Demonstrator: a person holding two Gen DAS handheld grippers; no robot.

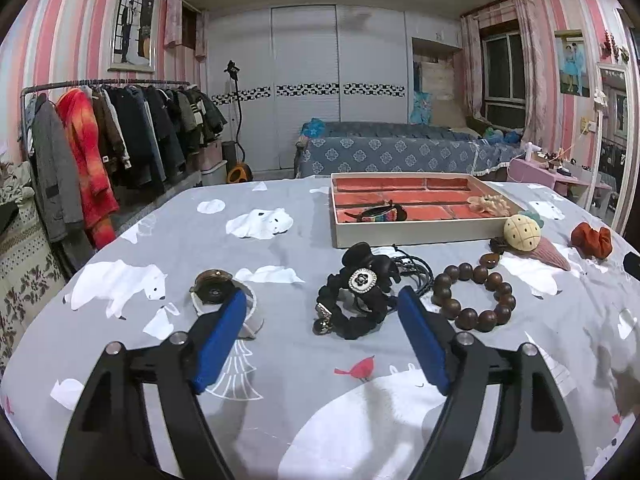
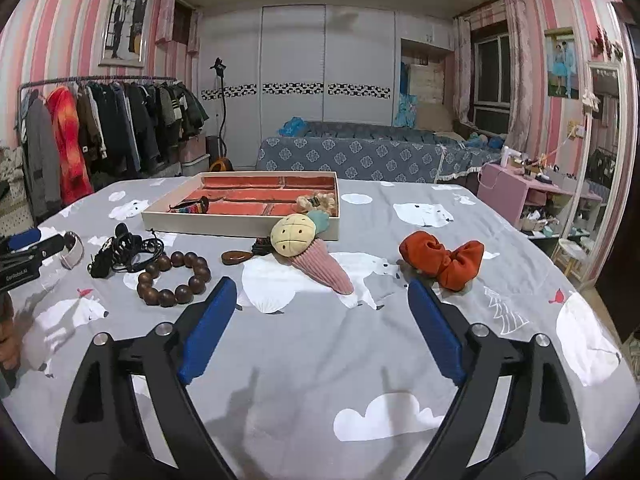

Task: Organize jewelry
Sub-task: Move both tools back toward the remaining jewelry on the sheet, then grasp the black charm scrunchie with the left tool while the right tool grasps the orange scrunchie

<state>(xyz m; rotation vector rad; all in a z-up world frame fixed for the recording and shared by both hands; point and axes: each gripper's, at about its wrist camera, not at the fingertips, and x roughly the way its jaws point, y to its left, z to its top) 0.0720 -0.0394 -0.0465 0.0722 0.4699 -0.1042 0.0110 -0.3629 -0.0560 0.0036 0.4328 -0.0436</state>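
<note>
My left gripper [image 1: 322, 298] stands open low over the bed cover. A black scrunchie with a flower brooch [image 1: 360, 284] lies just ahead between its blue fingertips, untouched. A watch [image 1: 214, 286] lies by the left finger and a wooden bead bracelet [image 1: 474, 296] by the right one. My right gripper [image 2: 320, 286] is open too, holding nothing. The tip of an ice-cream plush clip [image 2: 316, 256] lies just ahead of it, with an orange scrunchie [image 2: 444, 258] past its right fingertip. The red-lined tray [image 1: 416, 234] holds a colourful bracelet [image 1: 380, 213] and a cream scrunchie [image 1: 490, 205].
A brown pendant [image 2: 236, 257] lies near the tray's front wall [image 2: 208, 226]. The left gripper [image 2: 24, 242] shows at the left edge of the right wrist view. A clothes rack [image 1: 120, 132] stands left of the bed, a pink table [image 2: 516, 192] to the right.
</note>
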